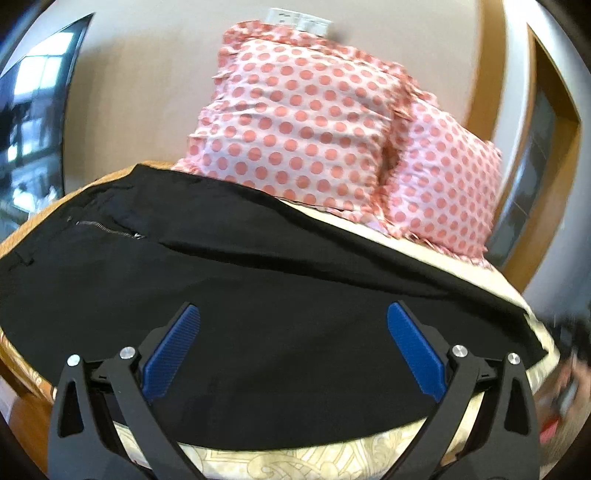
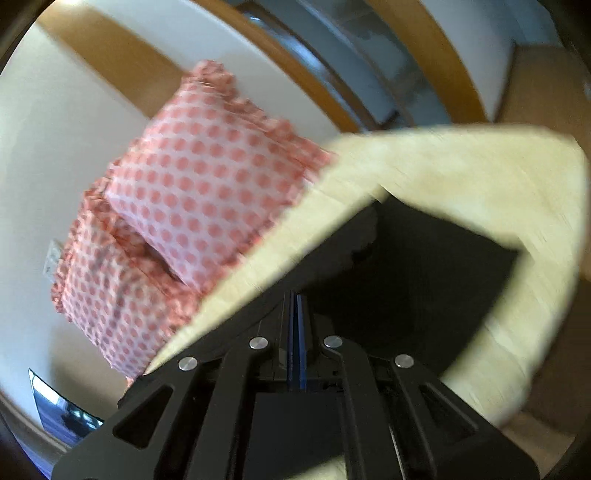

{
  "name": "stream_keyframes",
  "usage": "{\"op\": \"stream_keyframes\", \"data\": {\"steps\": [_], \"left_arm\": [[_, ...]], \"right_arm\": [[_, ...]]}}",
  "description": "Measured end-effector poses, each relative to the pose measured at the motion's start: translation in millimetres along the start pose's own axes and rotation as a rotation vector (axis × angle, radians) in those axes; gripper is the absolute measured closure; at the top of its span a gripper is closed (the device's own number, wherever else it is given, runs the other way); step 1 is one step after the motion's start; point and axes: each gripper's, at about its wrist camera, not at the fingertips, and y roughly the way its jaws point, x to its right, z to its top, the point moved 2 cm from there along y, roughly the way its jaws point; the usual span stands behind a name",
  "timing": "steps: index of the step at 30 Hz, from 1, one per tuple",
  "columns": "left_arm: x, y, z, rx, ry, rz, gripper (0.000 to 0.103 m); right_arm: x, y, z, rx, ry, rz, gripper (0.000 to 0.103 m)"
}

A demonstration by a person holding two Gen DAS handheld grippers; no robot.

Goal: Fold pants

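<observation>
The black fabric pants [image 1: 258, 295] lie spread on the cream patterned bed [image 1: 280, 461], before the pink polka-dot pillows [image 1: 314, 122]. Left claw [image 1: 293, 350] hovers released above them. Right claw [image 2: 296, 314] is clenched, apparently pinching a pant edge; folding it across seems next.

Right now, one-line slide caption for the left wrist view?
Open left gripper poised over black pants spread on the bed, polka-dot pillows behind.

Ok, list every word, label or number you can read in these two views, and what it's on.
None can be read.
White plate on the wall above the spotted pillows: marks too blurred to read.
Black pants: zipper only, no label showing.
</observation>
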Motion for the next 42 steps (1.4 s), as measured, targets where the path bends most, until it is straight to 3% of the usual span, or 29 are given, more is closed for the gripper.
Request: {"op": "stream_keyframes", "data": {"steps": [6, 8, 9, 10, 11, 14, 17, 19, 21, 23, 25, 29, 31, 34, 39, 41, 42], "left_arm": [[-3.9, 3.4, -1.1, -0.016, -0.047, 0.028, 0.002], [-7.8, 1.4, -3.3, -0.017, -0.045, 0.049, 0.002], [-11.0, 0.6, -2.8, -0.018, -0.044, 0.067, 0.002], [-13.4, 0.0, -2.2, -0.018, -0.045, 0.077, 0.002], [-17.1, -0.5, 0.8, -0.019, -0.05, 0.086, 0.002], [-26.0, 1.3, 11.4, -0.019, -0.061, 0.097, 0.002], [-35.3, 11.8, 27.7, -0.05, -0.058, 0.108, 0.002], [-39.7, 23.7, 40.3, -0.089, -0.064, 0.097, 0.002], [-43.2, 36.0, 54.0, -0.115, -0.078, 0.062, 0.002], [-45.8, 51.9, 73.8, -0.137, -0.075, 0.041, 0.002], [-46.8, 67.5, 93.3, -0.146, -0.066, 0.05, 0.002], [-52.1, 121.4, 134.2, -0.184, -0.072, 0.118, 0.003], [-62.4, 158.7, 148.2, -0.25, -0.126, 0.142, 0.015], [-82.0, 216.5, 159.6, -0.37, -0.236, 0.167, 0.024], [-112.9, 272.8, 172.7, -0.394, -0.316, 0.322, 0.036], [-132.6, 284.0, 172.2, -0.393, -0.384, 0.362, 0.064], [-144.4, 284.3, 167.5, -0.386, -0.451, 0.34, 0.085]], "right_arm": [[15.7, 12.5, -0.8, -0.096, 0.11, 0.005, 0.098], [19.6, 9.8, -3.8, -0.113, 0.136, 0.001, 0.081], [23.4, 8.0, -4.7, -0.117, 0.149, 0.003, 0.054], [24.4, 6.8, -5.3, -0.111, 0.163, 0.013, 0.039], [23.4, 5.9, -5.5, -0.103, 0.159, 0.022, 0.039], [20.6, 11.0, -5.8, -0.11, 0.149, 0.018, 0.04], [21.1, 26.9, -6.8, -0.14, 0.173, 0.039, 0.059], [21.2, 40.2, -3.8, -0.139, 0.151, 0.027, 0.083], [25.3, 45.9, 1.2, -0.132, 0.159, 0.063, 0.099], [32.6, 33.9, 9.4, -0.07, 0.204, 0.141, 0.1], [38.9, 16.2, 16.9, 0.004, 0.203, 0.139, 0.1], [50.1, 9.9, 19.0, 0.008, 0.219, 0.133, 0.1], [54.0, 11.8, 16.9, 0.002, 0.218, 0.128, 0.1], [57.8, 13.1, 15.7, -0.005, 0.219, 0.131, 0.1], [56.5, 14.9, 19.7, -0.018, 0.206, 0.122, 0.1], [54.5, 14.8, 21.2, -0.016, 0.192, 0.119, 0.1], [53.5, 15.0, 22.1, -0.014, 0.185, 0.117, 0.1]]}}
